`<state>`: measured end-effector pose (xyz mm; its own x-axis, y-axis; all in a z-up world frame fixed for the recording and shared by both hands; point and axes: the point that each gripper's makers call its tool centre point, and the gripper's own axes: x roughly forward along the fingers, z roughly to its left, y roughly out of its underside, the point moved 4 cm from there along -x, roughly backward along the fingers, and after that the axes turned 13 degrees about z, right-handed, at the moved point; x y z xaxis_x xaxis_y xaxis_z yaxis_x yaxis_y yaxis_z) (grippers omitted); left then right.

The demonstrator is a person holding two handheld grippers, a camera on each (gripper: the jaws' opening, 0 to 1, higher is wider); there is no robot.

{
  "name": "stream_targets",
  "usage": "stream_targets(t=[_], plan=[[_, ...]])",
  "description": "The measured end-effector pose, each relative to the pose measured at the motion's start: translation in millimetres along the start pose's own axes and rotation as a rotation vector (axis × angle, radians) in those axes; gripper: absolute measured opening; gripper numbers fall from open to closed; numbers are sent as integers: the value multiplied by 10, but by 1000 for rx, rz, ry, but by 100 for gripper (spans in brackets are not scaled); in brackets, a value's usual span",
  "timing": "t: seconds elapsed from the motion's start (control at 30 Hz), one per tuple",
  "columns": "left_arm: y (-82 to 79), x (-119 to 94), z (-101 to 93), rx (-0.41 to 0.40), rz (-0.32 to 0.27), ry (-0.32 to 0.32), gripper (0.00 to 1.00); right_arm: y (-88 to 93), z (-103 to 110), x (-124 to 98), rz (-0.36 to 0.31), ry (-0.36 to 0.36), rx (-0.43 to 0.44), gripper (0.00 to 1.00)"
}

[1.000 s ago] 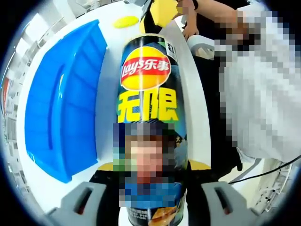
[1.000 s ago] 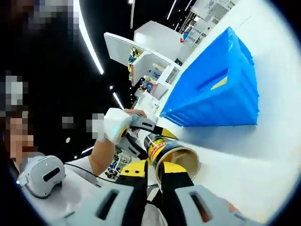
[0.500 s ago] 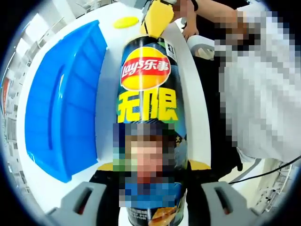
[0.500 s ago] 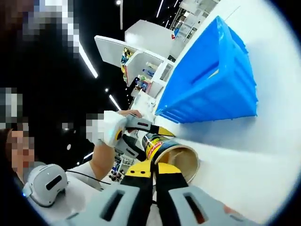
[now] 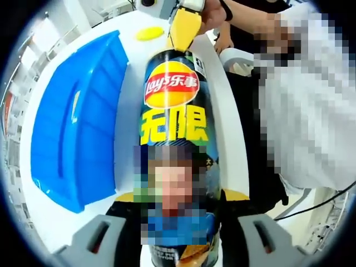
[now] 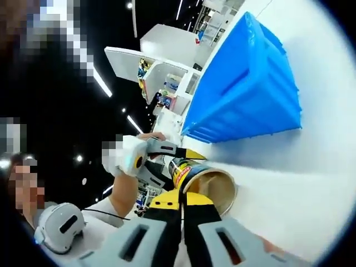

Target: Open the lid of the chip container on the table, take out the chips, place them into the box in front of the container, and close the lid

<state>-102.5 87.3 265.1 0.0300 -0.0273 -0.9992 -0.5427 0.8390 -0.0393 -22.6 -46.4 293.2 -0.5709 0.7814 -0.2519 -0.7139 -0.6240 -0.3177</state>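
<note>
The left gripper point(image 5: 178, 245) holds the can point(image 5: 175, 139) between its jaws, clamped on both sides of the body, and the can runs straight ahead of it, away from the camera. In the last second the right gripper point(image 5: 185, 28) has come closer to the far end of the can: in the left gripper view its yellow tip now reaches the mouth, where before it stood a little behind it. In the right gripper view the jaws of the right gripper point(image 6: 179, 207) are almost together, with nothing visible between them, and the open mouth of the can point(image 6: 211, 186) is just ahead of them. The lid point(image 5: 149, 33), a yellow disc, lies on the table point(image 5: 236, 144) beyond the can, so I judge that opening is done and the taking out of the chips is starting. I cannot tell if chips are inside; the interior looks pale. The blue box point(image 5: 78, 122) is to the left of the left gripper, just beside the can. A person's hand point(image 6: 130, 156) is behind the can. Nothing blocks the mouth, but the narrow opening could make the reach difficult.
</note>
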Motion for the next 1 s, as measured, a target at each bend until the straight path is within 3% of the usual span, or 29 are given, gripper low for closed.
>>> stream_targets(t=[0.2,0.4,0.47,0.63,0.73,0.9,1.0], plan=[[19,-64,18,17,-42,-67,54,-63,168,-2,-17,12,-36,0],[-54,-153,51,-9,-173,-126,54,-236,359,-124,-58,78,-107,0],[-117,-200,97,2,-238,-201,54,-283,487,-173,-61,99,-141,0],[-257,-306,71,-20,-358,-254,54,-334,787,-252,-34,163,-233,0],[-353,-414,96,-28,-436,-337,54,-381,947,-332,-19,179,-253,0],[-433,-499,72,-59,-512,-344,54,-419,1043,-438,16,289,-320,0],[-493,-521,62,-69,-548,-354,54,-405,1152,-435,38,301,-343,0]])
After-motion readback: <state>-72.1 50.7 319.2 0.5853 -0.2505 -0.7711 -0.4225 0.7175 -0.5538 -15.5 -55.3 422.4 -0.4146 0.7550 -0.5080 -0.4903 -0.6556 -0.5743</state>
